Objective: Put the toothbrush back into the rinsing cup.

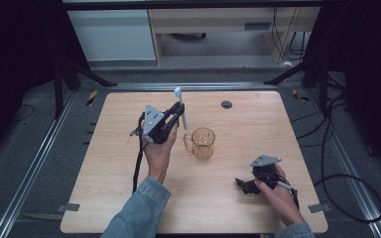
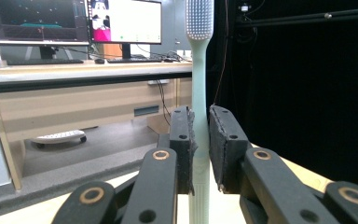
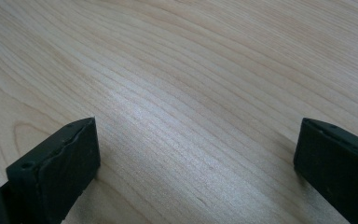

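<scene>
Right claw [image 1: 243, 184] spread, low | left claw [image 1: 174, 115] grips toothbrush [image 1: 180, 106] | mug [image 1: 203, 143] upright

Matt pale wood table [image 3: 191, 70]; amber glass mug [image 1: 203, 143]

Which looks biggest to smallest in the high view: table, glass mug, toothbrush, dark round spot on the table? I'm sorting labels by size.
1. table, by far.
2 and 3. toothbrush and glass mug: unsure. The brush looks longer, the mug bulkier, and the brush is held above the table, nearer the camera.
4. dark round spot.
</scene>
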Demonstrator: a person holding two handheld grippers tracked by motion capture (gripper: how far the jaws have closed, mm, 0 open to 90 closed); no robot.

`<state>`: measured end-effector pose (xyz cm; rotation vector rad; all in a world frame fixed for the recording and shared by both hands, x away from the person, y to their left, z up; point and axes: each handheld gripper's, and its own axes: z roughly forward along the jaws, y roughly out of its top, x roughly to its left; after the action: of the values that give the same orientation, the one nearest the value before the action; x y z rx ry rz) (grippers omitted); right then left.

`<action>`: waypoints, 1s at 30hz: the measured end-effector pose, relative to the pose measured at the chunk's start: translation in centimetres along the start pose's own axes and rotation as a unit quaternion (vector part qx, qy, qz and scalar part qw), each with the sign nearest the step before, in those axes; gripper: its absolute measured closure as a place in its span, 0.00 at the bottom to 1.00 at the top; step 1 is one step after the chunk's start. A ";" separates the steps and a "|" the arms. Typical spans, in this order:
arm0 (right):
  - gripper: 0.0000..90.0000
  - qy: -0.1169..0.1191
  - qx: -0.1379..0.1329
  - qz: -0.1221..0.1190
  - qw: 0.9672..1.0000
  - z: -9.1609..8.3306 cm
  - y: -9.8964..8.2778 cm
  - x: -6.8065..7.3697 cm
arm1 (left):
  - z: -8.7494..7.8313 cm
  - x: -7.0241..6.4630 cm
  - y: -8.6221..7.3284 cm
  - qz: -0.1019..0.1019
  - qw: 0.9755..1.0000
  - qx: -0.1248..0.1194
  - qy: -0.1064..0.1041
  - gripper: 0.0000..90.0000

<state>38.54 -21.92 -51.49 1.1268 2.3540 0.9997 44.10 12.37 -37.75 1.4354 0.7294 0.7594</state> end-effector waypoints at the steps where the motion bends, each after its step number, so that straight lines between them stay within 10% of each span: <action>1: 0.01 0.000 0.000 0.000 1.000 0.0 0.0 0.0 | 0.0 -0.1 -0.2 0.001 1.000 0.001 -0.001 0.88; 30: 0.01 0.001 0.000 -0.001 1.000 0.0 0.0 0.0 | 0.9 -0.3 -3.3 -0.009 1.000 0.023 -0.001 0.88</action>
<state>38.54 -21.92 -51.49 1.1252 2.3560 1.0002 44.75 11.61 -41.02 1.4682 0.7630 0.7314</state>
